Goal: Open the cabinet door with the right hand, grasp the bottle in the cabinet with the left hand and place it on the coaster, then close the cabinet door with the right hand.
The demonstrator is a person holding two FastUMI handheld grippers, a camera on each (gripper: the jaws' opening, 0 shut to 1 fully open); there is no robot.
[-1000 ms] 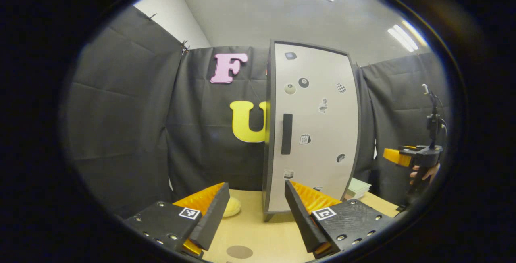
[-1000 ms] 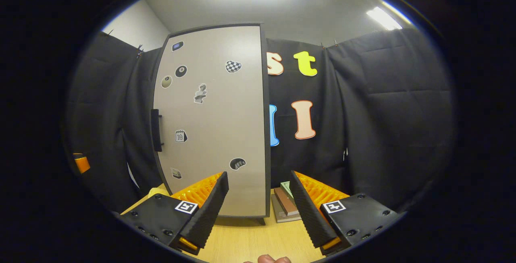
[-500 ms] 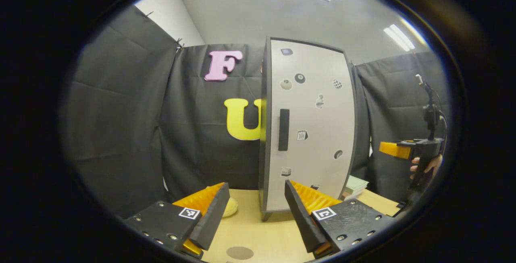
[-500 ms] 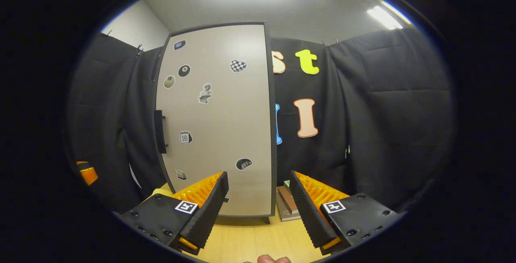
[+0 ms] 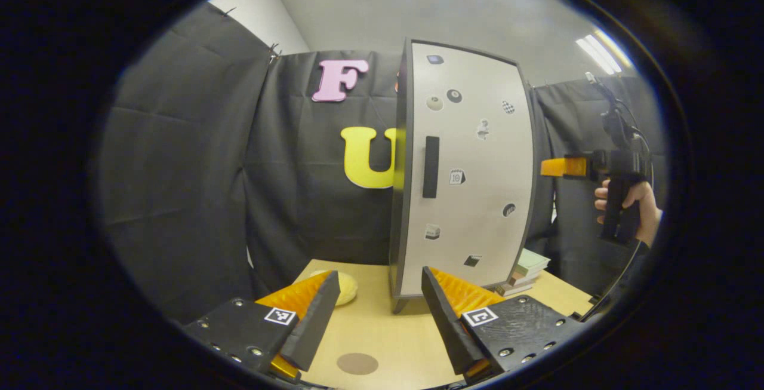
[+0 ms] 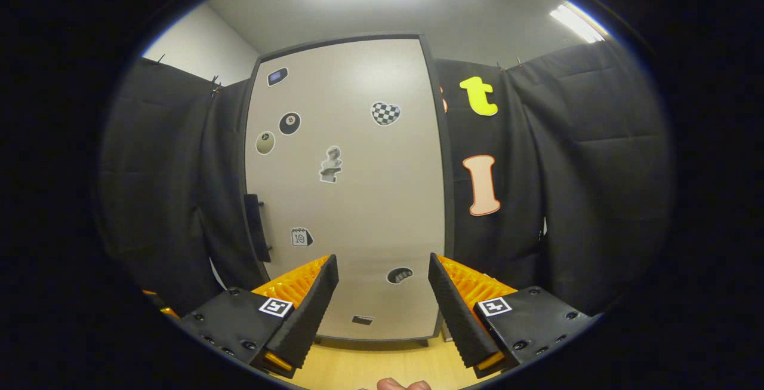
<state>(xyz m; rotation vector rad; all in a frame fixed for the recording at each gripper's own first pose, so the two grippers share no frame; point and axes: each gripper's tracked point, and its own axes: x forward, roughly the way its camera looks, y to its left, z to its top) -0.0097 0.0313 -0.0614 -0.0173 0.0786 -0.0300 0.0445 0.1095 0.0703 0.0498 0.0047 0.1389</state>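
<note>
Our left gripper is spread wide and empty above the table, with the coaster just below it. Our right gripper is also spread and empty, facing the shut cabinet door; its handle sits at the door's left edge. We cannot see the bottle. 1 hand grips the right tool.

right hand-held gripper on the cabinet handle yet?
No. In the right gripper view the right hand-held gripper is open and empty, with the handle off to its left on the closed cabinet door.
</note>
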